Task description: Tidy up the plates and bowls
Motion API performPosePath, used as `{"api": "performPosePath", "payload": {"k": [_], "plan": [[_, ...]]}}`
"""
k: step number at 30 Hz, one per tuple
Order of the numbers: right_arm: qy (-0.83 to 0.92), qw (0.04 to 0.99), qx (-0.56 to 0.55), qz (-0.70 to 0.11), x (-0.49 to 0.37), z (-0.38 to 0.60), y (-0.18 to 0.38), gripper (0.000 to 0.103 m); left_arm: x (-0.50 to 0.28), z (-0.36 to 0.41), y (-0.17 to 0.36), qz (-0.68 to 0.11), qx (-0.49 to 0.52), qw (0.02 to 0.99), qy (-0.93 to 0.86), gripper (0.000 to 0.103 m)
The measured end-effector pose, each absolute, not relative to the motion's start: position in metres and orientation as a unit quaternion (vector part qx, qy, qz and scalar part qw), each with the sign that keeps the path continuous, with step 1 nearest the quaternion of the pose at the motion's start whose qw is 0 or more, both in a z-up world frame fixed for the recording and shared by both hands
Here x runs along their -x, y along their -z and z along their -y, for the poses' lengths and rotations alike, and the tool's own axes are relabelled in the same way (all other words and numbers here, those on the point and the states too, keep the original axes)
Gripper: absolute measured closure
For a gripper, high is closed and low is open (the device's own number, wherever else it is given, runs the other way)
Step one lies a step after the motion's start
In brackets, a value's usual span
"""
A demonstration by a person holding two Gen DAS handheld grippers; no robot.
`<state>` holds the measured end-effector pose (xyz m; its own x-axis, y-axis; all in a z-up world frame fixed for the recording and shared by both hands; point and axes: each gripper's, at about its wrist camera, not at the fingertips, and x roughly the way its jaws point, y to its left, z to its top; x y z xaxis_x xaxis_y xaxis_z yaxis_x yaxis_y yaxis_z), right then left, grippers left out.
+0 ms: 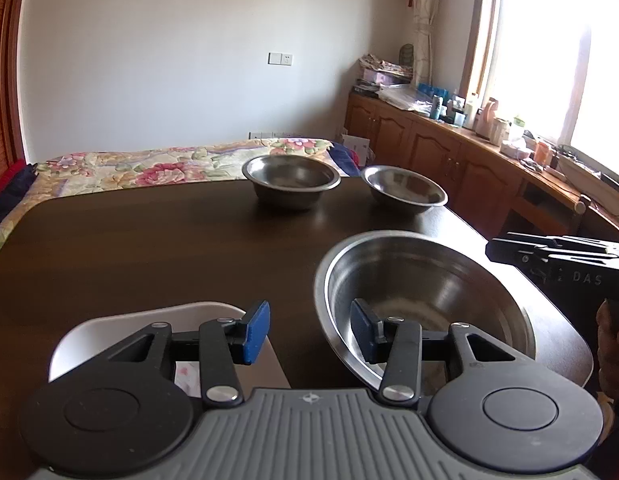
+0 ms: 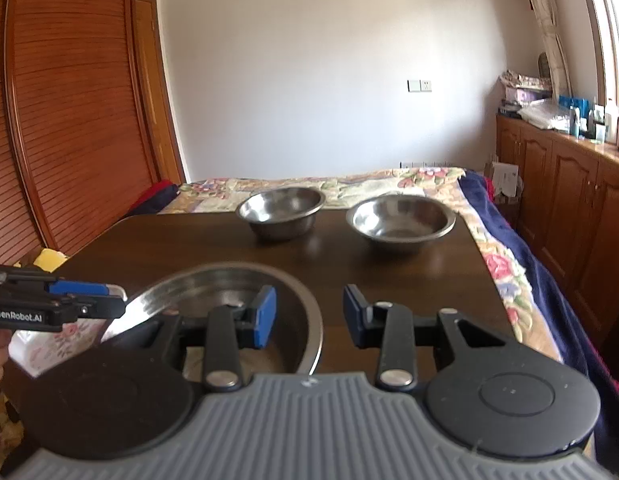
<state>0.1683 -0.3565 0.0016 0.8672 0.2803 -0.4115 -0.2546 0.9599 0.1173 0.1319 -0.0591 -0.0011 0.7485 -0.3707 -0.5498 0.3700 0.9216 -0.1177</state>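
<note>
**Claw status: both spread, nothing held**

The left claw [image 1: 309,330] is spread wide and holds nothing; its fingers hover above the counter [image 1: 149,248], between a white plate [image 1: 109,332] and the large steel bowl [image 1: 421,280]. The right claw [image 2: 309,316] is likewise spread and holds nothing, its left finger over that bowl's rim. Two smaller steel bowls [image 2: 281,210] [image 2: 401,218] stand side by side, apart, at the counter's far edge.

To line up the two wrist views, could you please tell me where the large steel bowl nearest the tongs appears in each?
Left wrist view: the large steel bowl sits lower right, behind the right blue pad.
Right wrist view: it sits lower left of centre, behind the left blue pad.
Shared landmark: the two smaller steel bowls at the table's far edge.
</note>
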Motion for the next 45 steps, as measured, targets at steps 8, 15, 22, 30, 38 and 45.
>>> {"api": "performPosePath", "payload": {"k": [8, 15, 22, 30, 38, 45], "plan": [[-0.144, 0.968, -0.013, -0.205, -0.187, 0.359, -0.017, 0.064, -0.15, 0.054, -0.013, -0.279, 0.002, 0.943, 0.183, 0.05], [-0.156, 0.968, 0.01, -0.194, -0.213, 0.359, -0.031, 0.064, -0.18, 0.053, -0.023, -0.268, 0.0, 0.95, 0.158, 0.042], [-0.18, 0.964, 0.035, -0.19, -0.251, 0.353, -0.042, 0.064, -0.21, 0.057, -0.033, -0.267, -0.013, 0.953, 0.141, 0.041], [-0.203, 0.955, 0.035, -0.212, -0.293, 0.342, -0.037, 0.064, -0.247, 0.071, -0.044, -0.266, -0.015, 0.954, 0.139, 0.041], [-0.207, 0.947, 0.037, -0.242, -0.332, 0.333, -0.022, 0.063, -0.287, 0.083, -0.042, -0.276, -0.025, 0.951, 0.136, 0.032], [-0.215, 0.94, 0.041, -0.26, -0.344, 0.322, -0.008, 0.04, -0.308, 0.091, -0.029, -0.293, -0.029, 0.944, 0.148, 0.015]]}}
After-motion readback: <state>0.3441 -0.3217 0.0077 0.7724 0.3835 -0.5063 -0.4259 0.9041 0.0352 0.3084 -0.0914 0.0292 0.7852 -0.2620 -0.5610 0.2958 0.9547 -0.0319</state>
